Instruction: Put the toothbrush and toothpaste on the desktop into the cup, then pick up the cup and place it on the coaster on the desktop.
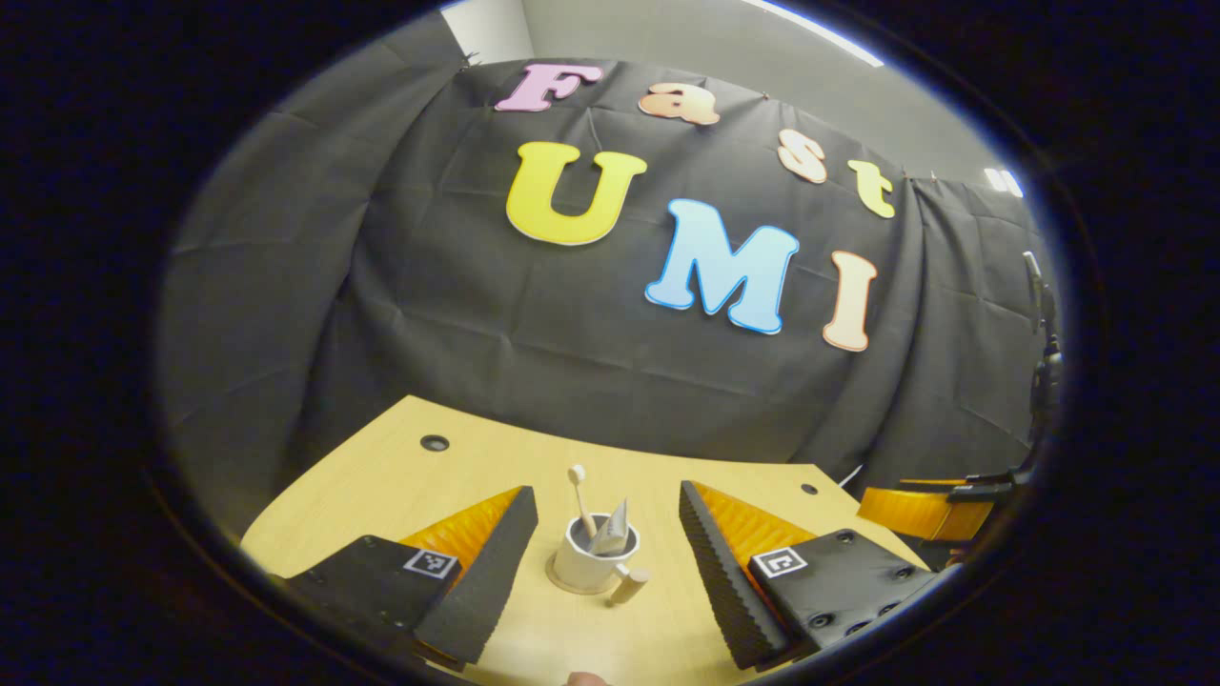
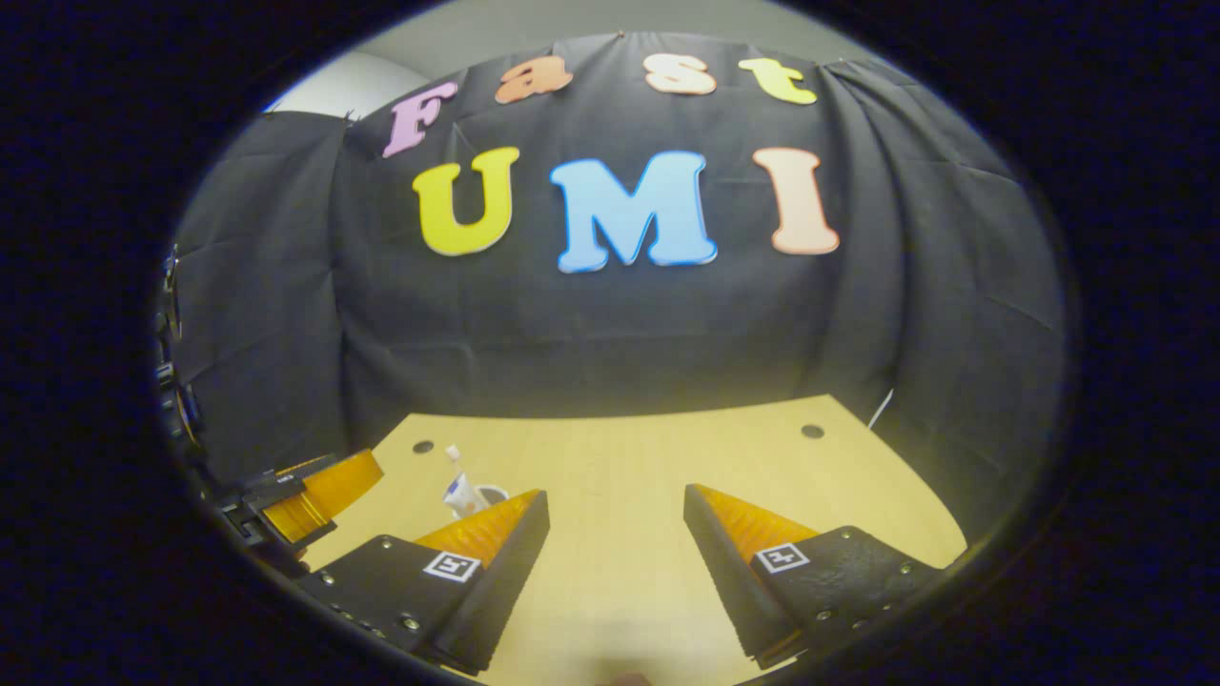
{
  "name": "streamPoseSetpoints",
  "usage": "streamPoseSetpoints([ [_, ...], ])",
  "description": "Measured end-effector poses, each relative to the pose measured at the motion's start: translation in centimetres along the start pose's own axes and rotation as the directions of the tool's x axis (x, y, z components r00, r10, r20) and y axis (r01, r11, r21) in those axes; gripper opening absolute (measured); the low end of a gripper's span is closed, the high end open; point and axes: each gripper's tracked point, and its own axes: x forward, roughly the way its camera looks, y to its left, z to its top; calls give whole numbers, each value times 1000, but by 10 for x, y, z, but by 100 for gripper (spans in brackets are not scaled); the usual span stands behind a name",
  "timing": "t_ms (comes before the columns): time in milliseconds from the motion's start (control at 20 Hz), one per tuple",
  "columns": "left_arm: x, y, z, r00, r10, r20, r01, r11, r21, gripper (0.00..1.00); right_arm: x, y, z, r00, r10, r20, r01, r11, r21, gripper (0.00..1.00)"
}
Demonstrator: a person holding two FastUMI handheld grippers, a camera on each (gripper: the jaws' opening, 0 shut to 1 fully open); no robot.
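Where jaws gape, cup (image 1: 596, 562) between.

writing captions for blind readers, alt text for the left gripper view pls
A white cup holding a toothbrush and toothpaste stands on a coaster on the wooden desk, framed between the open left gripper.

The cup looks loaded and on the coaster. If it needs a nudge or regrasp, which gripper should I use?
Left. Its open gripper faces the cup, which sits on the coaster holding the toothbrush and toothpaste. The right gripper, also open, points at bare desk.
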Motion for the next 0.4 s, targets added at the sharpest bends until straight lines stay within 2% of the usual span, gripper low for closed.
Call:
streamPoseSetpoints([
  [100, 0, -10, 12, 1000, -7, 29, 6, 1000, 21, 96, -11, -12, 19, 996, -24, 85, 24, 1000, 0, 89],
  [150, -2, -17, 18, 999, -13, 40, 12, 1000, 28, 100, -18, -12, 26, 992, -35, 122, 35, 999, 0, 89],
  [200, -2, -23, 22, 999, -21, 49, 20, 999, 34, 96, -23, -15, 33, 988, -38, 149, 38, 999, -1, 89],
  [400, 2, -38, 25, 997, -29, 71, 25, 998, 50, 96, -33, -25, 41, 983, -40, 177, 38, 999, 11, 89],
])
